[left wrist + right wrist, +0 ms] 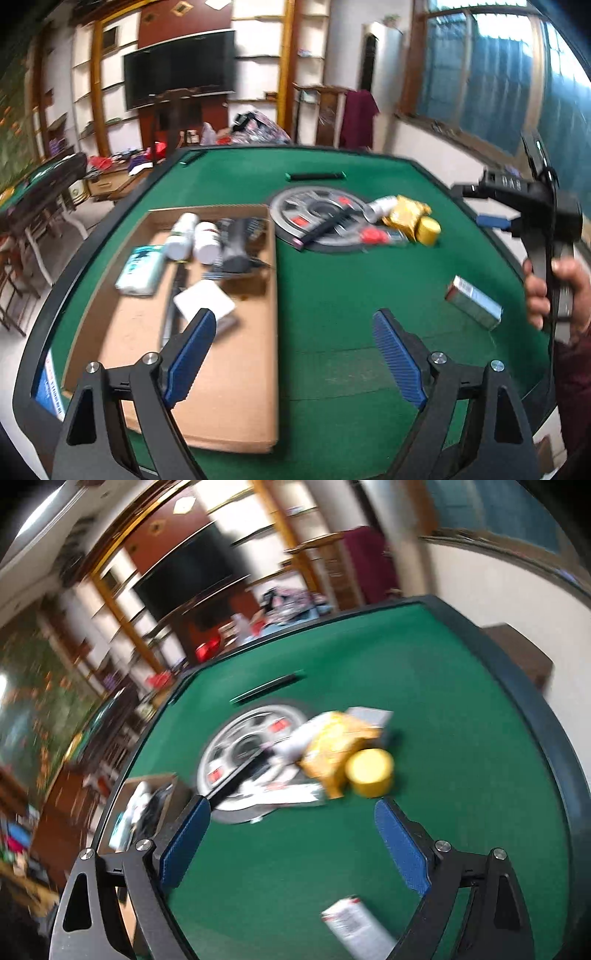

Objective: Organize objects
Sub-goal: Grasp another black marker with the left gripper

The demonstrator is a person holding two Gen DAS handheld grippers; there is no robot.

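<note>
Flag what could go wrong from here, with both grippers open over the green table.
The yellow cylinder touches the crumpled yellow packet; closing the right gripper on either may drag or roll the other.

The small silver box lies alone near the table's right side, and a sideways nudge could slide it off.

The cardboard box is crowded at its far end, so the left gripper could topple the white bottles.
</note>
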